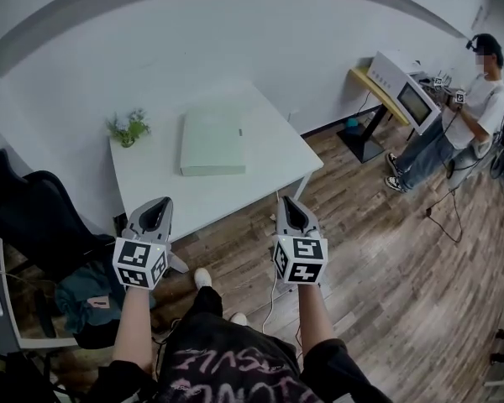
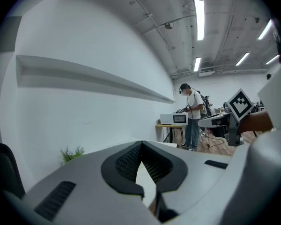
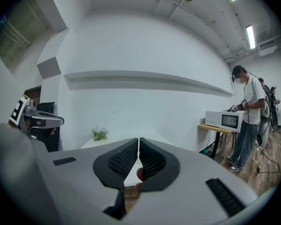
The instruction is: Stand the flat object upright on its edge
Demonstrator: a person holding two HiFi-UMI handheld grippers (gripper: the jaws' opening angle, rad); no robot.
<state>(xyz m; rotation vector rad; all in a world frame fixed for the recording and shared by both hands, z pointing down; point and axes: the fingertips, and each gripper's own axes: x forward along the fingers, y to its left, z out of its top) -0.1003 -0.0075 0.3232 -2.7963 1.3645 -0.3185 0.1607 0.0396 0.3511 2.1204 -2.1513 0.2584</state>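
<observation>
Lying flat: one box [image 1: 212, 141] | one table [image 1: 151, 183] | two hand-held grippers [image 1: 160, 202] [image 1: 287, 201], jaws together, empty

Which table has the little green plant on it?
The big white table: the plant stands at its left corner, near the flat pale-green box. The small yellow table by the wall holds a white appliance instead.

In the gripper views, the pale green flat rectangular box [image 1: 212, 141] was hidden behind the grey bodies of the left gripper [image 2: 141, 143] and right gripper [image 3: 139, 139]. These also covered most of the white square table [image 1: 260, 175]. The black padded chair [image 1: 25, 217] was cut off by the head view's left edge, and the small items [image 1: 441, 81] near the standing person [image 1: 462, 124] were too small to tell.
</observation>
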